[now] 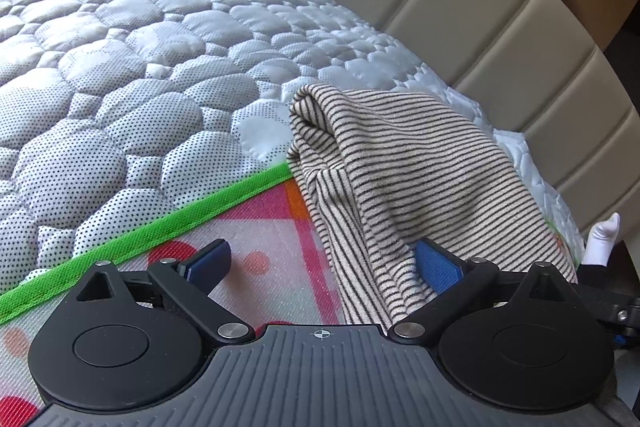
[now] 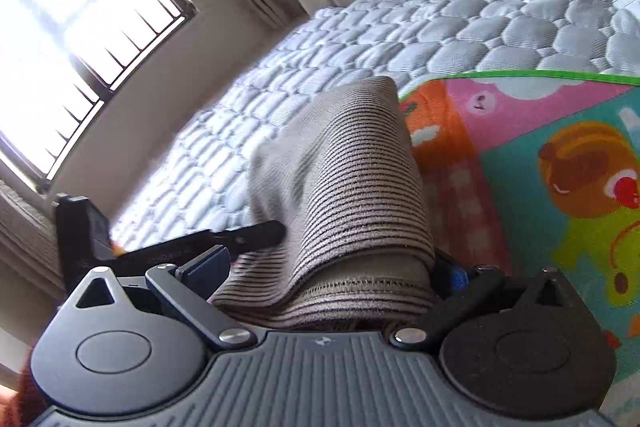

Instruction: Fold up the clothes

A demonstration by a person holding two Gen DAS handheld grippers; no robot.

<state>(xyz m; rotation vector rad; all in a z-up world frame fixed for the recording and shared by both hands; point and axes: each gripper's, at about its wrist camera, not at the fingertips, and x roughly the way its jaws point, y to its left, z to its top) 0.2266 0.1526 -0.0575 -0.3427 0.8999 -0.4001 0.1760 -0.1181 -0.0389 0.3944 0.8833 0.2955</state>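
Over the play mat (image 1: 256,227) on the bed (image 1: 120,75): striped garment (image 1: 400,179) draped through left tool (image 1: 324,263) and right tool (image 2: 324,267), both spread wide, neither clamping. Mid-fold; next, close and lay flat.

We see daylight blowing out the window (image 2: 68,27) in the right view, slight blur there, and fisheye bending at every edge.

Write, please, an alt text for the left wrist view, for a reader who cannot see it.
A striped beige garment drapes over the right finger of the open left tool, bunched above a colourful play mat with a green edge. Behind lie a quilted white mattress and a padded beige headboard.
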